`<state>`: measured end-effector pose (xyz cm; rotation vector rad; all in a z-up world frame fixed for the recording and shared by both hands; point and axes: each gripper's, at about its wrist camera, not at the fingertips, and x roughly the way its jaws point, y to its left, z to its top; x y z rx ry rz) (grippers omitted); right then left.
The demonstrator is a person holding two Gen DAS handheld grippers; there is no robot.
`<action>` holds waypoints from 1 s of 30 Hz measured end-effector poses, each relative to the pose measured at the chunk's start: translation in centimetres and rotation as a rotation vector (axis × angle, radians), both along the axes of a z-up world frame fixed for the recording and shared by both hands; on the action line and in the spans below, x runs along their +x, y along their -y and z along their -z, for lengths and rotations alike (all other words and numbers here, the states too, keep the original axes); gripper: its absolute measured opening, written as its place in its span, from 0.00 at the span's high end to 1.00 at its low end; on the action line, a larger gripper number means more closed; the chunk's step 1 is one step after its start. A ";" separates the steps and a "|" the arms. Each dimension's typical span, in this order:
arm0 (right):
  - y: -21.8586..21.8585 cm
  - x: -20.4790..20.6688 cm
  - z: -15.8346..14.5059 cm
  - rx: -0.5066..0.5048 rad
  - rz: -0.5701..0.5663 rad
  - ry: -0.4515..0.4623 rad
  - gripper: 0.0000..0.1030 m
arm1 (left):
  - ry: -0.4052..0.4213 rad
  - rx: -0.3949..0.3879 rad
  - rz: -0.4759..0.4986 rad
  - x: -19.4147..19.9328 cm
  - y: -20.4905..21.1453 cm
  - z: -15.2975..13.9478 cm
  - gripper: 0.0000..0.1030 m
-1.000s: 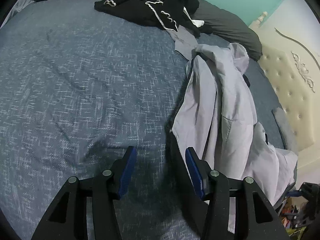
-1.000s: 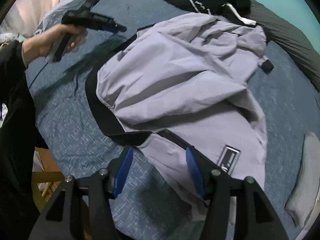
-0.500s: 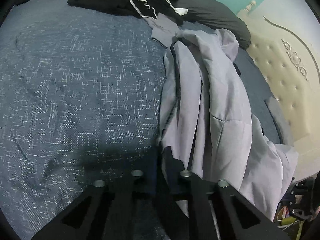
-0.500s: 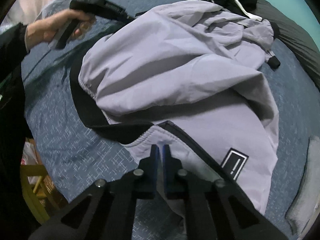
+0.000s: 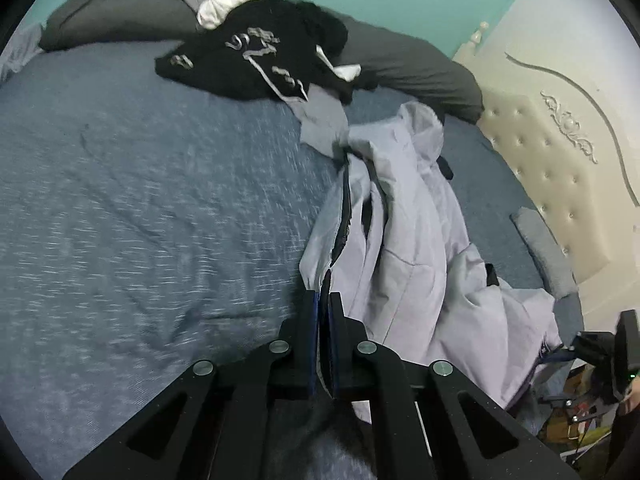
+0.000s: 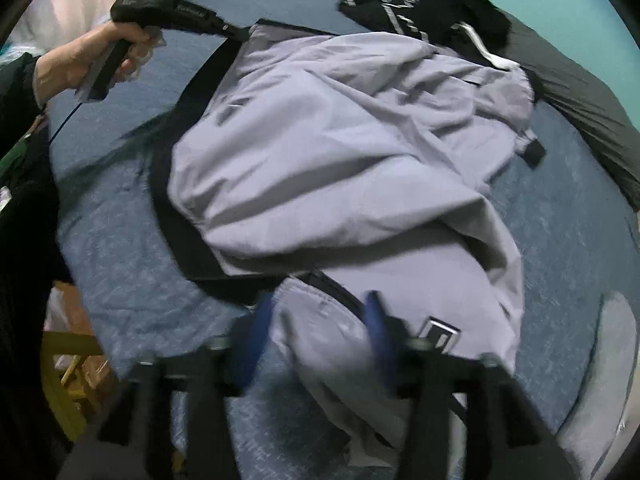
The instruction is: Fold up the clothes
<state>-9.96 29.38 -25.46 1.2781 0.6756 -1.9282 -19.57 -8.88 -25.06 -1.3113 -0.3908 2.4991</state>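
Observation:
A light lavender jacket [image 5: 404, 240] with a black hem band lies crumpled on the blue bed. My left gripper [image 5: 324, 300] is shut on the jacket's hem edge and holds it lifted; it also shows in the right wrist view [image 6: 236, 34], clamped on the far hem corner. In the right wrist view the jacket [image 6: 340, 152] spreads across the bed. My right gripper [image 6: 318, 312] is open, blurred, with its blue pads either side of the near hem, which lies loose between them.
A black printed garment [image 5: 256, 60] and grey pillows [image 5: 412, 68] lie at the far side of the blue bedspread [image 5: 140, 200]. A cream tufted headboard [image 5: 552, 168] stands at the right. A small folded grey cloth [image 6: 608, 360] lies nearby. A yellow frame [image 6: 68, 380] stands beside the bed.
My left gripper, shut on the hem half a second ago, has lifted it. My right gripper was shut on the near hem and has now opened and let it go.

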 end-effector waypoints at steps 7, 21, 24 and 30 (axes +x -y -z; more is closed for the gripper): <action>1.6 -0.3 2.3 0.133 -0.092 -0.060 0.43 | -0.008 -0.002 -0.016 4.1 1.8 -1.8 0.96; 1.8 0.4 5.7 0.224 -0.175 -0.035 0.89 | -0.012 0.004 -0.031 6.3 2.1 -2.4 0.97; 1.4 0.8 4.9 0.205 -0.164 -0.033 0.90 | -0.020 0.010 -0.033 6.5 2.1 -2.8 0.97; 0.3 1.1 1.8 0.150 -0.142 -0.065 0.92 | -0.043 0.013 -0.041 7.8 2.5 -4.5 0.97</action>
